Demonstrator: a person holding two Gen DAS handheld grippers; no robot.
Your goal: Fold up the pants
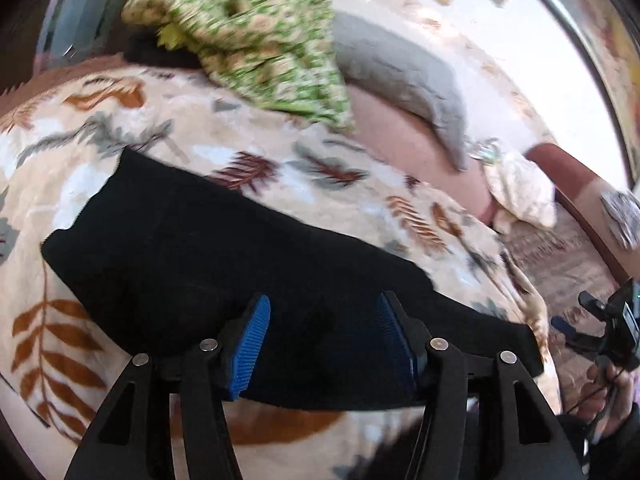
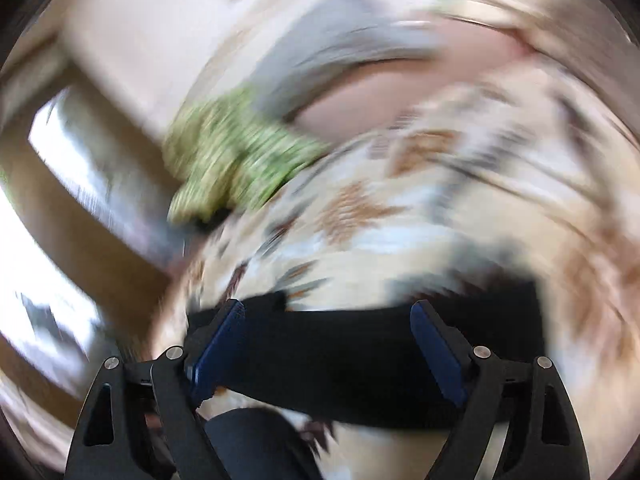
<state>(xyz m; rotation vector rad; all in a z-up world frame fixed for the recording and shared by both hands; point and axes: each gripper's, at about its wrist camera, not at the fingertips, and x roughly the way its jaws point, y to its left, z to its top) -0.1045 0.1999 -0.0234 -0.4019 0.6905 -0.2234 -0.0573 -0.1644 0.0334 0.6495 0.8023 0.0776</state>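
Bed cover: cream fleece blanket with brown and grey leaf print [image 1: 168, 148], spread wide.
Pillows: grey pillow [image 1: 400, 76] over a pink one [image 1: 400, 136].
Heap: crumpled green floral cloth [image 1: 256, 36].
Wall: pale patterned wall [image 1: 472, 12], brightly lit.

We count 1 pair of black pants [image 1: 224, 264], spread flat under and ahead of both claws, and 2 claws: the left gripper [image 1: 322, 340] and the right gripper [image 2: 326, 350], each with 2 blue-padded fingers held apart. Beyond the left claw we see 1 leaf-print blanket [image 1: 100, 148], 1 crumpled green patterned cloth [image 1: 256, 40], 1 grey pillow [image 1: 404, 76] and 1 small cream pillow [image 1: 520, 196]. The right claw's view is blurred, so we count nothing more there.
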